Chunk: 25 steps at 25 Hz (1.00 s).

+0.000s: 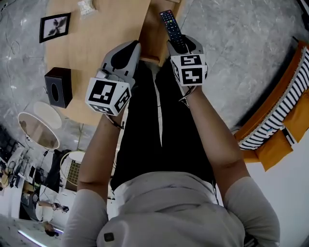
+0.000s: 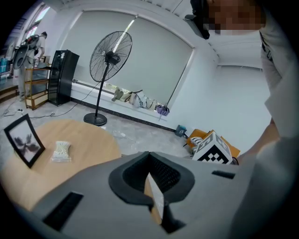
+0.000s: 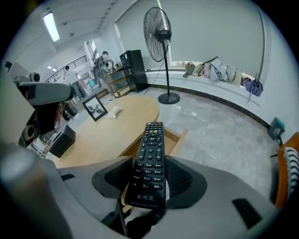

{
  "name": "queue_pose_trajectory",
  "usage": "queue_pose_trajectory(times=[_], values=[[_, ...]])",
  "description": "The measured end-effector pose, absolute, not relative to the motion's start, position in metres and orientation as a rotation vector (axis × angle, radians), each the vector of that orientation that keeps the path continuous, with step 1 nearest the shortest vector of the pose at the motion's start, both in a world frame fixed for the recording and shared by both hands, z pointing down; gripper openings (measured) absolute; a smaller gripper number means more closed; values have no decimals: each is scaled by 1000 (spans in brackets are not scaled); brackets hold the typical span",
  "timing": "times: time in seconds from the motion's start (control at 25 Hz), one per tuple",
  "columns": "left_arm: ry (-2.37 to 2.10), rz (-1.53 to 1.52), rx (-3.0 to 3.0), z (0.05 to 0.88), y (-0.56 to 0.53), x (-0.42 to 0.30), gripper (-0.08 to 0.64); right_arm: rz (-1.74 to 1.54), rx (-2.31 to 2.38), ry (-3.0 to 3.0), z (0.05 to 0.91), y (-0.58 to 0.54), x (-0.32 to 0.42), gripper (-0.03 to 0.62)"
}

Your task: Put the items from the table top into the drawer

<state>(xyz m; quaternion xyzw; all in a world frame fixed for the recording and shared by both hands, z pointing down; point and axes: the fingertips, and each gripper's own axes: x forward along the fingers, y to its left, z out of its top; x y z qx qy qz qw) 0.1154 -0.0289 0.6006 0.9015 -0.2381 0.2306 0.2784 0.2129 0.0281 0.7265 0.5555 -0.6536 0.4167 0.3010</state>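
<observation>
In the head view, a pale wooden table (image 1: 106,29) fills 11 to 12 o'clock above a grey marbled floor (image 1: 231,58). A picture frame (image 1: 54,26) and a white packet (image 1: 87,7) sit at 11 o'clock, and a black tissue box (image 1: 59,87) at 9 o'clock. An open drawer (image 1: 150,38) juts out at 12 o'clock. The right gripper (image 1: 182,44) clamps a remote control (image 1: 172,28), whose far end shows over the drawer's right edge. The left gripper (image 1: 131,49) is just beside it.

In the left gripper view, a pedestal fan (image 2: 110,60) stands on the floor at 11 o'clock. The jaws meet at the tips – nothing gripped.

In the right gripper view, the pads press the remote's sides, its buttons facing up – the drawer's wooden wall lies just past it.
</observation>
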Motion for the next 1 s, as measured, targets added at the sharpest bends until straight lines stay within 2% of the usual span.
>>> queue_pose_trajectory(times=[1.0], values=[[-574,668,2347,703,-64,88,9,1470,1506,-1547,867,-6,172,235]])
